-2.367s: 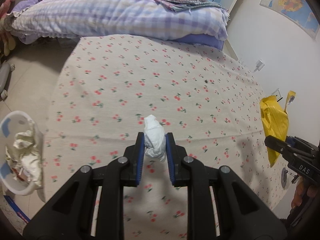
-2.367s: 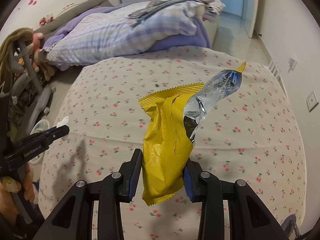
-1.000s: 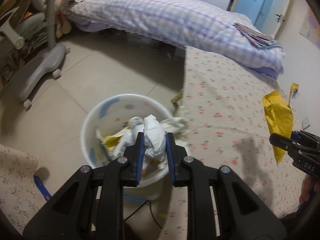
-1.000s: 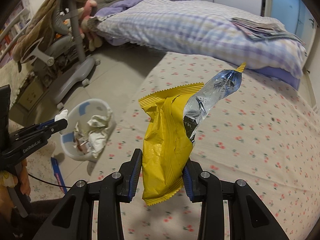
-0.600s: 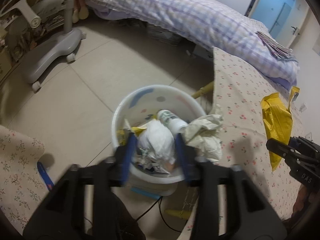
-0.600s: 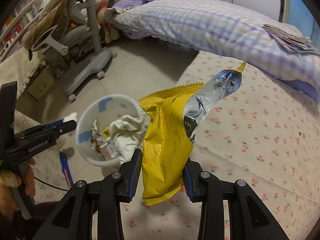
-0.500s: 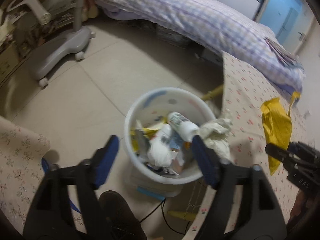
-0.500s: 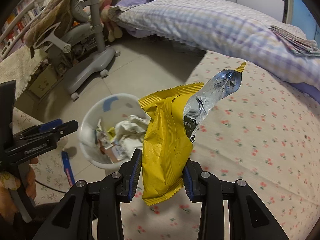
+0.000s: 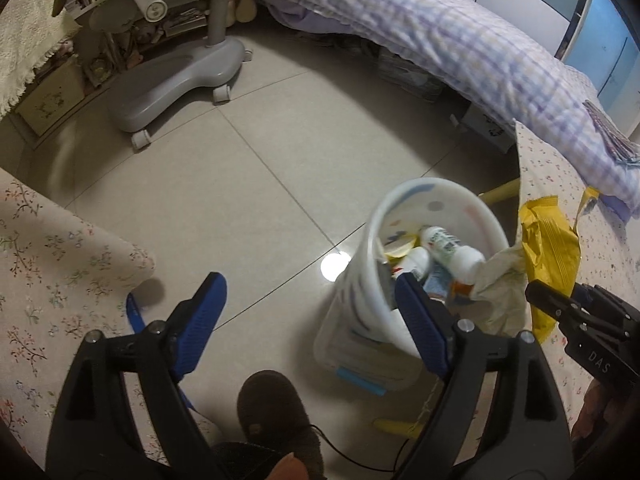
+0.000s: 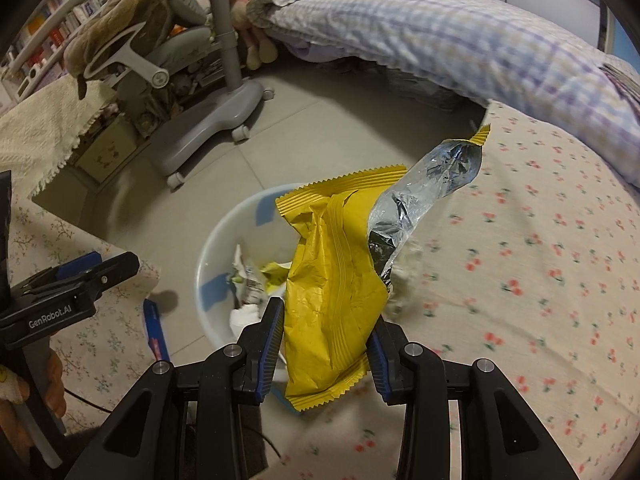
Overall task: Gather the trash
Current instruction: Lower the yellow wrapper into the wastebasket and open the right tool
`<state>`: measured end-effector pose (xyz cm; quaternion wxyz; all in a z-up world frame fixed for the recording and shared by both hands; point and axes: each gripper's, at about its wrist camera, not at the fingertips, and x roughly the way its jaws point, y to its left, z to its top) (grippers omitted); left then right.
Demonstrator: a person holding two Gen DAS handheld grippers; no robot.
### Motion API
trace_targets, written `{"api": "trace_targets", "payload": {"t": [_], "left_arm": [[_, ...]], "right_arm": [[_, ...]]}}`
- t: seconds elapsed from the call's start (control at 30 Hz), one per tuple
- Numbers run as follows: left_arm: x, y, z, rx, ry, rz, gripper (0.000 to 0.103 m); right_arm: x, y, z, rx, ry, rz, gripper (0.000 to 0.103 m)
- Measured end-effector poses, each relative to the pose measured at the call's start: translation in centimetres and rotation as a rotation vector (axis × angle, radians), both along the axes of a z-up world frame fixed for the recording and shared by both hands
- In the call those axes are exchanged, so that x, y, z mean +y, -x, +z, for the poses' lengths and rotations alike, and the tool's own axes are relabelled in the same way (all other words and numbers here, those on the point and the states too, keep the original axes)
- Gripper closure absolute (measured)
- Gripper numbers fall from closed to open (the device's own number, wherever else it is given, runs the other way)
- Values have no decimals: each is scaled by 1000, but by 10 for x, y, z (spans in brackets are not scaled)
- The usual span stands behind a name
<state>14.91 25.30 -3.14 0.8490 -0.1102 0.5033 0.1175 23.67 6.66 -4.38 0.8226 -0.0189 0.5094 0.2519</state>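
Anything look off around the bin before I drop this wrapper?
The white bin is nearly full, and a crumpled cream paper hangs over its rim toward the bed. The yellow wrapper may not settle inside; nothing lies spilled on the floor.

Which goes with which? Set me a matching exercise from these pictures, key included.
1. left gripper
2. right gripper
3. round white plastic waste bin
4. white plastic bottle

a. lies in the bin
b. stands on the grey tiled floor
c. shut on a crinkled yellow foil wrapper
d. open, empty

Pairs: 1-d, 2-c, 3-b, 4-a.

The left gripper's jaws have just been opening; nothing is between them.
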Motion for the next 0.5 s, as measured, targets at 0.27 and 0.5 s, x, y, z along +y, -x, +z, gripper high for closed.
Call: {"api": "trace_targets", "payload": {"t": [0.27,0.5], "left_arm": [[14,3,-3,15,7,13,17],[16,4,-2,15,12,8,17]], "right_arm": [[7,-3,2,-27,-70,-13,34],[-4,-3,8,-46,-74,-42,33]]}}
